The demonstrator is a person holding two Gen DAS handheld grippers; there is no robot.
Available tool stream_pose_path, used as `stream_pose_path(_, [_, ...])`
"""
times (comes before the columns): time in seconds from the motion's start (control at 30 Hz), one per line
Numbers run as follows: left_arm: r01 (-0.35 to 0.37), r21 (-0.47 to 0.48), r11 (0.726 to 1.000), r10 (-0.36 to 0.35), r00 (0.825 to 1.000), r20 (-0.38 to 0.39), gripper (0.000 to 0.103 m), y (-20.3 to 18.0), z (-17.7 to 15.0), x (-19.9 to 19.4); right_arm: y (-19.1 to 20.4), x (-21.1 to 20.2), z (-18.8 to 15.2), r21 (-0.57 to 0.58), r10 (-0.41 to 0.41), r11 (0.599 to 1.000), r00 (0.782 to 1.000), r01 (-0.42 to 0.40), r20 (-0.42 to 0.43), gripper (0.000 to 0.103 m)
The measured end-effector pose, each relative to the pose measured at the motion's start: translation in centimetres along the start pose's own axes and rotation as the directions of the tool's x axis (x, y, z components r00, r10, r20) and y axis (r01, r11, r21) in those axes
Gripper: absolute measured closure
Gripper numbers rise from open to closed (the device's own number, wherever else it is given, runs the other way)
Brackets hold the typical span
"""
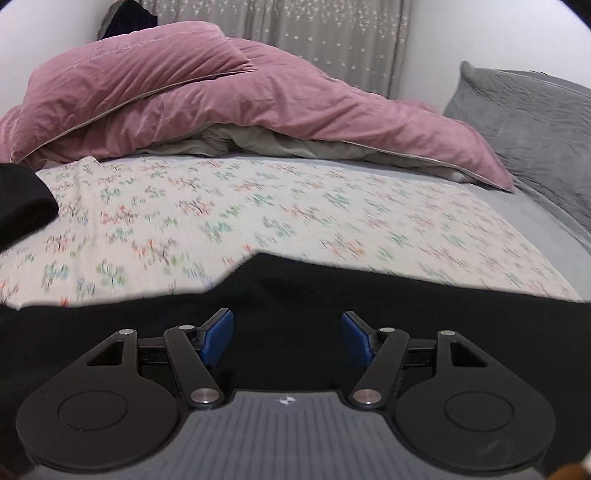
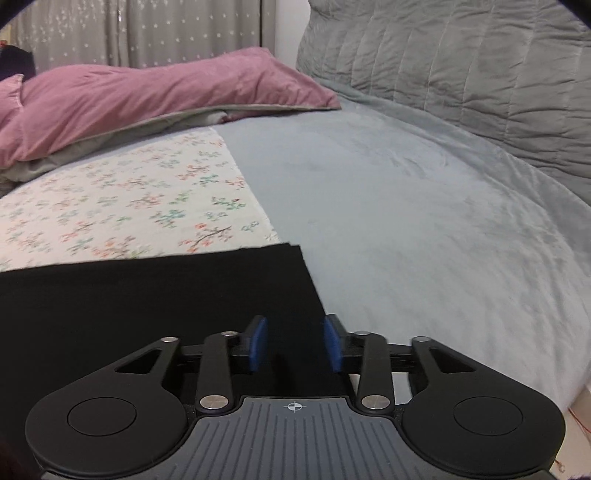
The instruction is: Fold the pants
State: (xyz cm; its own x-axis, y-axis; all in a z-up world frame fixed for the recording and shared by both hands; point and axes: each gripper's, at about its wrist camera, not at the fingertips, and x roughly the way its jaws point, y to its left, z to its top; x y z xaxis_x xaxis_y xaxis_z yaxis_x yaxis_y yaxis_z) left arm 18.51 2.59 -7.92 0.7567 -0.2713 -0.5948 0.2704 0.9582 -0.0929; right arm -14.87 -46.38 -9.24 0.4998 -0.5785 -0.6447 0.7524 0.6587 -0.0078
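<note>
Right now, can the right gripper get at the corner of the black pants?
Probably yes. The right gripper is open just above the black pants, their far corner lies straight ahead, and nothing stands between them.

The left wrist view looks low and close across the black pants (image 1: 369, 314) over the floral sheet (image 1: 258, 206) toward the pink duvet (image 1: 221, 99) and curtain (image 1: 314, 33). The right wrist view sits as low at the pants' corner, facing the grey blanket (image 2: 424, 221). Both share pants, sheet, duvet and curtain.
</note>
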Motion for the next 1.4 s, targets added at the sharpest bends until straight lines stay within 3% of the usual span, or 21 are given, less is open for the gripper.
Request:
stream_pose_path(0.13, [0.024,0.043,0.999,-0.023,0.999,-0.025,0.023,-1.3,-3.0,-2.8,0.2,-2.8,-1.8,0.022,0.023,0.999,1.0,-0.023,-0.001,0.065])
stream_pose_path(0.3, [0.092,0.075,0.993,-0.08,0.985,-0.155,0.023,-2.4,-7.6,-3.9,0.6,-4.8,-3.7,0.055,0.083,0.995,0.996,-0.083,-0.007,0.064])
stream_pose_path(0.37, [0.1,0.095,0.99,-0.084,0.983,-0.164,0.023,-2.7,-9.1,-4.5,1.0,-4.7,-4.3,0.043,0.087,0.995,0.996,-0.087,-0.018,0.064])
stream_pose_path(0.6, [0.187,0.132,0.974,-0.147,0.953,-0.265,0.023,-2.9,-9.1,-6.4,-0.3,-5.0,-5.3,0.106,0.044,0.994,0.998,-0.039,-0.043,0.064])
stream_pose_path(0.73, [0.155,0.088,0.984,-0.132,0.965,-0.224,0.021,-3.1,-8.3,-7.5,-1.3,-5.8,-5.7,0.148,0.042,0.988,0.998,-0.033,-0.053,0.06])
stream_pose_path(0.8, [0.117,0.047,0.992,-0.107,0.978,-0.18,0.013,-3.2,-7.6,-7.6,-1.7,-6.1,-6.1,0.166,0.041,0.986,0.997,-0.03,-0.062,0.053])
stream_pose_path(0.9, [0.057,-0.012,0.998,-0.058,0.989,-0.137,0.004,-3.5,-6.8,-7.1,-1.9,-6.1,-6.6,0.187,0.063,0.981,0.995,-0.048,-0.074,0.052])
stream_pose_path(1.13, [0.002,-0.09,0.996,-0.019,0.983,-0.183,0.0,-3.7,-6.9,-6.0,-2.0,-4.7,-7.1,0.266,0.106,0.961,0.989,-0.076,-0.1,0.052])
stream_pose_path(1.4, [-0.027,-0.111,0.993,0.003,0.977,-0.215,0.0,-4.4,-7.1,-7.1,-2.5,-2.8,-6.6,0.348,0.064,0.937,0.995,-0.032,-0.079,0.052])
